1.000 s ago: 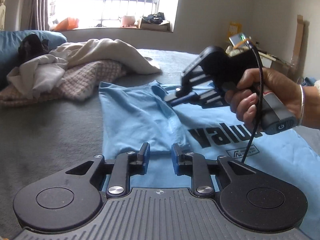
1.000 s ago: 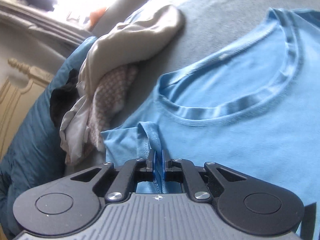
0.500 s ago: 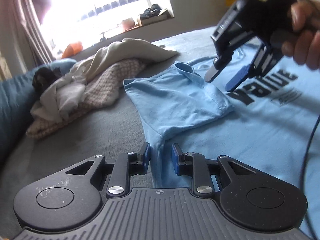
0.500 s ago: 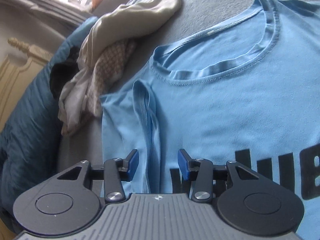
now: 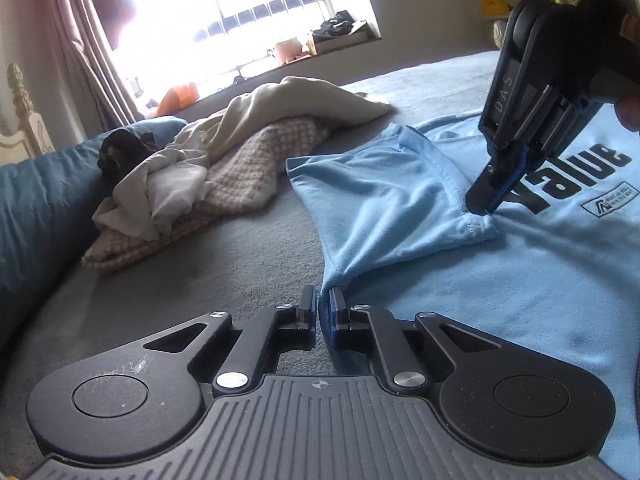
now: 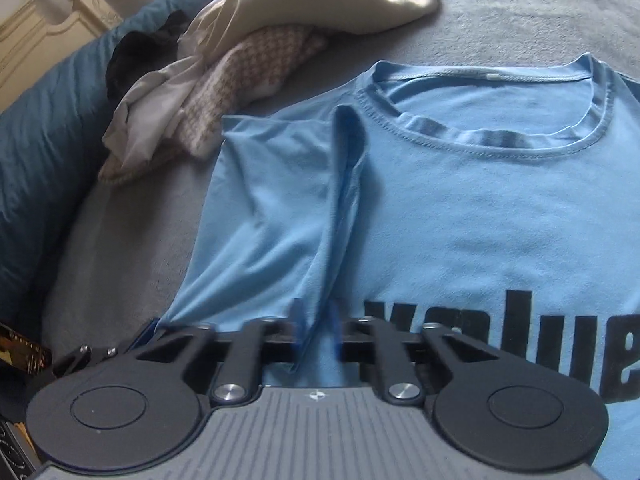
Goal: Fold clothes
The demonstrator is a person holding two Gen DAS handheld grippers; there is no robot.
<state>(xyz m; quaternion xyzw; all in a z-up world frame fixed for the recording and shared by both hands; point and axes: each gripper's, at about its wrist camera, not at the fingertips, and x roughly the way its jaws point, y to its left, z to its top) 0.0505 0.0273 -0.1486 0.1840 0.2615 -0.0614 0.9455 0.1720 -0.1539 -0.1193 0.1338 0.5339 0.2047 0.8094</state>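
So the blue tee (image 6: 460, 216) is lying face up on the grey bed (image 5: 224, 248), collar toward the window side, with 1 sleeve (image 5: 384, 200) folded in over the chest. Left gripper (image 5: 323, 305) is clamped on the tee's side edge where the fabric bunches to a point. Right gripper (image 5: 486, 198) is pinched on the sleeve hem, right beside the black "value" print (image 5: 572, 176). A pile of other clothes (image 5: 224, 160) sits just beside the tee, against the blue pillow (image 5: 36, 216) at the bed's edge.
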